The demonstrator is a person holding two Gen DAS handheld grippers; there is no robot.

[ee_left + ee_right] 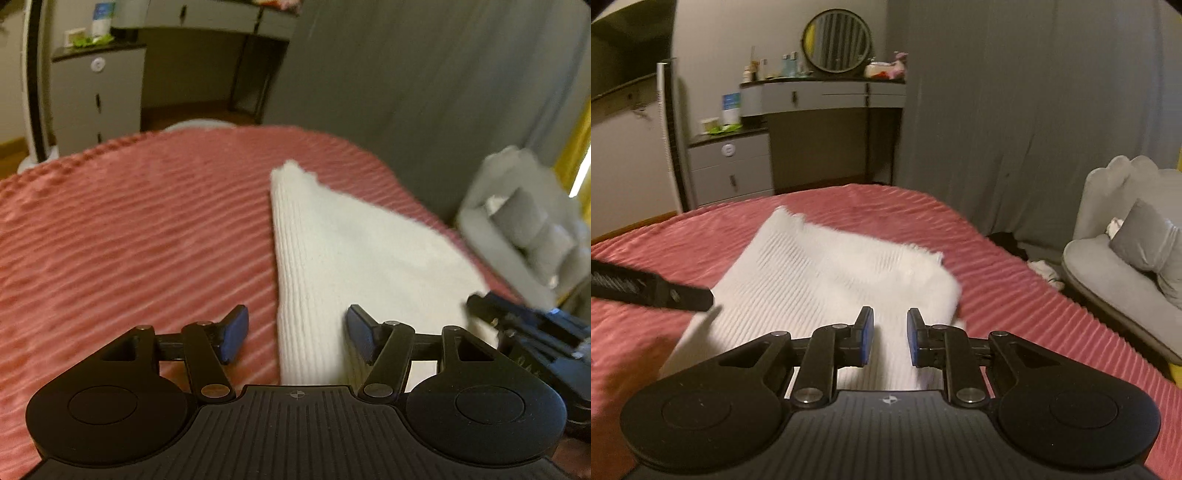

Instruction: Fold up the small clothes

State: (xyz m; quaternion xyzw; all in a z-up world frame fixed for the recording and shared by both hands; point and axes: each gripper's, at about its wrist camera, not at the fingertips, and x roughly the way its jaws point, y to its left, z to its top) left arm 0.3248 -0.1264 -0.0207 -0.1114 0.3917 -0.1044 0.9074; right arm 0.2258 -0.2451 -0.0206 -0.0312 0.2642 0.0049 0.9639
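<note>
A white ribbed knit garment (354, 258) lies folded flat on the pink ribbed bedspread (129, 229). My left gripper (297, 334) is open and empty, hovering over the garment's near left edge. My right gripper (890, 338) is open with a narrower gap and empty, just above the garment's (827, 280) near right part. The right gripper shows at the right edge of the left wrist view (535, 328). The left gripper shows as a dark tip at the left of the right wrist view (653, 286).
A grey armchair (1123, 266) with a cushion stands right of the bed. A grey curtain (1015, 129) hangs behind. A dressing table (827, 96) with a round mirror and a drawer cabinet (731, 166) stand beyond the bed. Clothes lie on the floor (1041, 269).
</note>
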